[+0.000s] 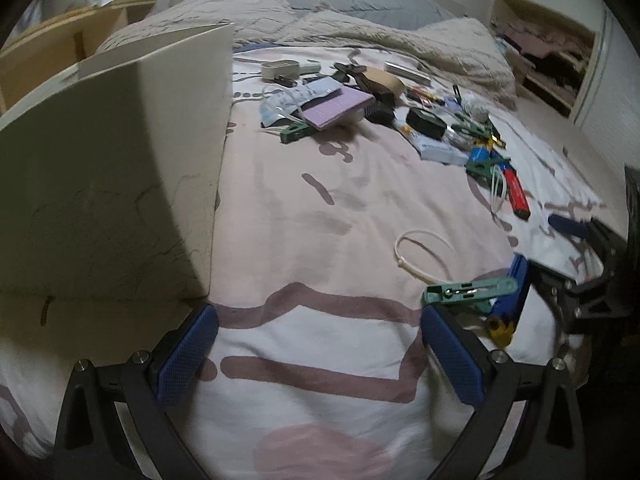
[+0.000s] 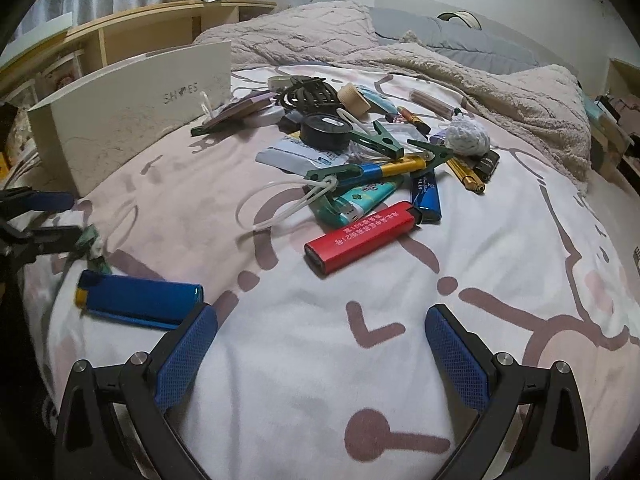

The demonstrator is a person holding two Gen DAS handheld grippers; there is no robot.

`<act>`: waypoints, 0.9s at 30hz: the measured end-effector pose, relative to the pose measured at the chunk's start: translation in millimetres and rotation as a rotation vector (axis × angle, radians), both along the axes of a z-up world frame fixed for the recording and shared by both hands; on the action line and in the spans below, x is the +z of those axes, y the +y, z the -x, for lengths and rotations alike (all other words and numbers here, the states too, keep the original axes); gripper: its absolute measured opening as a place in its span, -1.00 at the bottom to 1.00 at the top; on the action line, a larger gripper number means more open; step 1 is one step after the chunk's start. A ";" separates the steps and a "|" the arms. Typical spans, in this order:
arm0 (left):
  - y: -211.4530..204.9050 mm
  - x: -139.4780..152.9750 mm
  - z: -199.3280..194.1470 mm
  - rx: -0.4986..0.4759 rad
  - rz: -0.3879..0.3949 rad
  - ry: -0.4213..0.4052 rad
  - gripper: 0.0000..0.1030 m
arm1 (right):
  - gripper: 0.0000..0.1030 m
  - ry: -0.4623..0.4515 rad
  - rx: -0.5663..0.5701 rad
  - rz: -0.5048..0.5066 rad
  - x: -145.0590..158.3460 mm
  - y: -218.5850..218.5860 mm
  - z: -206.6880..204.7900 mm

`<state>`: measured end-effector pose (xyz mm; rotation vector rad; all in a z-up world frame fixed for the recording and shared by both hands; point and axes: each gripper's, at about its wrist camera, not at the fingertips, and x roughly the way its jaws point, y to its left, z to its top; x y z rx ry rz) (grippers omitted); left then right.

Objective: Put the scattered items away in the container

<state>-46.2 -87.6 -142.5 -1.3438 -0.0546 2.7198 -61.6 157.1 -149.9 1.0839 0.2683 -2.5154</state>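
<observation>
We held both tools low over the bed (image 2: 500, 240). Left gripper (image 1: 320, 356): fingers spread wide, nothing between them, white shoebox (image 1: 120, 168) just ahead-left. Right gripper (image 2: 322, 356): likewise wide apart and empty; its left finger lay against a blue lighter (image 2: 136, 298). Red lighter (image 2: 364, 236) and the clutter pile sat farther up, apart from the box.

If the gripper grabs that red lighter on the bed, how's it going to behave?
The red lighter looks like a stiff, flat-sided block, so it probably won't roll or flop. Its glossy casing may slip a little against the pads. It lies on a soft blanket, so pressing down could sink it rather than pin it.
</observation>
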 end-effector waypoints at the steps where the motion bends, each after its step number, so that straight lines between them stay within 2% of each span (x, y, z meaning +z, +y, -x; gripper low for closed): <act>1: -0.9 0.4 -0.8 0.003 -0.009 0.003 0.99 | 1.00 -0.005 0.010 0.007 1.9 1.1 -2.6; 7: -2.1 -0.1 -2.3 0.016 -0.023 0.015 0.99 | 1.00 -0.026 0.058 0.043 9.4 -0.4 -18.5; 13: -5.6 0.9 -1.4 0.032 -0.057 0.022 0.99 | 1.00 -0.010 0.147 0.068 19.3 -25.9 -37.8; 16: -9.9 2.5 -1.8 0.045 -0.089 0.026 0.99 | 1.00 0.010 0.177 0.029 17.4 -46.6 -49.9; 20: -14.5 4.5 -3.6 0.053 -0.119 0.033 0.99 | 1.00 -0.037 0.126 0.106 9.9 -61.6 -54.7; 27: -17.3 6.5 -4.6 0.045 -0.145 0.038 0.99 | 1.00 -0.006 -0.013 0.165 7.8 -83.2 -55.0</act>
